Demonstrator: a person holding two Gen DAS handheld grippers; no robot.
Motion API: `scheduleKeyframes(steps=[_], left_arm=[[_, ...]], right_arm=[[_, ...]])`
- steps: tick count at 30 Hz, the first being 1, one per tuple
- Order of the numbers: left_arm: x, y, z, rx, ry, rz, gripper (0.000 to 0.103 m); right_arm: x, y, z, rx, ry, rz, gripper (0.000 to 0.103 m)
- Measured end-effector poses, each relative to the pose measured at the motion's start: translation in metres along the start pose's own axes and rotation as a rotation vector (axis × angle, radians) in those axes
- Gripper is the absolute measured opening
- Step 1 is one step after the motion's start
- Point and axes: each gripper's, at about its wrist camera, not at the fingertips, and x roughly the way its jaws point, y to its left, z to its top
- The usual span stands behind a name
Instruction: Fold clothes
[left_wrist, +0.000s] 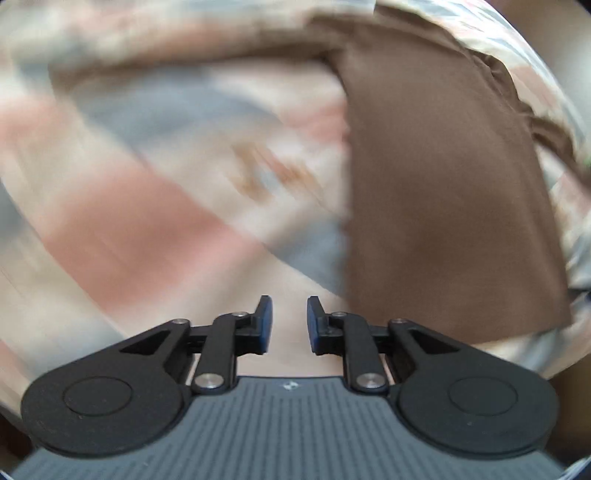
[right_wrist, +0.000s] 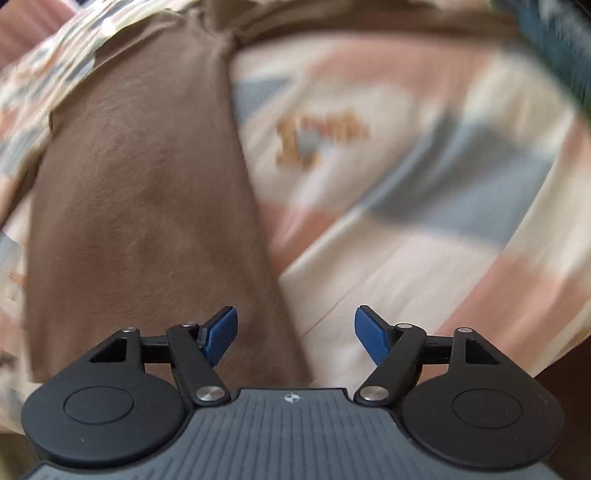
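Note:
A brown garment (left_wrist: 443, 192) lies flat as a long folded strip on a patterned bedsheet (left_wrist: 147, 206), at the right of the left wrist view. My left gripper (left_wrist: 290, 321) hovers just left of its near corner, open with a narrow gap and nothing between the pads. In the right wrist view the same brown garment (right_wrist: 147, 206) fills the left half. My right gripper (right_wrist: 295, 336) stands wide open over the garment's near right edge, holding nothing. Both views are motion-blurred.
The bedsheet (right_wrist: 424, 206) has pink, blue and cream blocks with an orange print (right_wrist: 321, 136). A dark blue-green object (right_wrist: 554, 48) shows at the upper right of the right wrist view. The bed's edge drops off at the lower right (right_wrist: 569, 369).

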Motion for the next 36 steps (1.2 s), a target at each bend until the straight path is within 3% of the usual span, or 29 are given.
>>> scheduleKeyframes(steps=[3, 7, 9, 11, 14, 16, 18, 19, 21, 23, 27, 29, 32, 35, 36], left_arm=[[-0.002, 0.041, 0.022, 0.283, -0.094, 0.25, 0.026], [0.044, 0.104, 0.054, 0.667, -0.151, 0.568, 0.026], [0.071, 0.133, 0.064, 0.883, -0.172, 0.684, 0.028], [0.099, 0.155, 0.068, 1.098, -0.183, 0.73, 0.033], [0.14, 0.176, 0.063, 1.386, -0.182, 0.743, 0.034], [0.159, 0.183, 0.055, 1.539, -0.179, 0.701, 0.035], [0.169, 0.19, 0.048, 1.664, -0.173, 0.64, 0.029], [0.166, 0.191, 0.053, 1.65, -0.149, 0.586, 0.007], [0.15, 0.19, 0.08, 1.481, -0.088, 0.447, 0.003], [0.116, 0.196, 0.124, 1.175, -0.038, 0.256, 0.002], [0.036, 0.26, 0.207, 0.45, 0.005, -0.27, 0.002], [0.019, 0.298, 0.219, 0.171, -0.004, -0.424, 0.002], [0.029, 0.337, 0.21, -0.095, 0.054, -0.385, 0.003], [0.073, 0.362, 0.173, -0.271, 0.238, -0.23, 0.009], [0.084, 0.368, 0.155, -0.342, 0.291, -0.229, 0.011]], right_arm=[[-0.008, 0.015, 0.015, 0.046, -0.016, -0.017, 0.072], [-0.002, 0.054, 0.031, 0.139, -0.003, 0.005, 0.074], [0.006, 0.078, 0.035, 0.161, 0.015, 0.027, 0.074], [0.02, 0.103, 0.038, 0.161, 0.04, 0.043, 0.074], [0.033, 0.131, 0.041, 0.165, 0.085, 0.049, 0.074], [0.04, 0.141, 0.043, 0.191, 0.12, 0.049, 0.074], [0.044, 0.145, 0.047, 0.236, 0.138, 0.05, 0.074], [0.044, 0.146, 0.049, 0.254, 0.14, 0.051, 0.074], [0.043, 0.148, 0.055, 0.27, 0.135, 0.046, 0.074], [0.042, 0.15, 0.062, 0.262, 0.133, 0.031, 0.075], [0.043, 0.155, 0.07, 0.253, 0.138, 0.022, 0.077], [0.044, 0.159, 0.072, 0.251, 0.143, 0.03, 0.077], [0.049, 0.17, 0.073, 0.232, 0.154, 0.045, 0.077], [0.053, 0.175, 0.071, 0.209, 0.168, 0.054, 0.08], [0.053, 0.175, 0.069, 0.204, 0.172, 0.055, 0.08]])
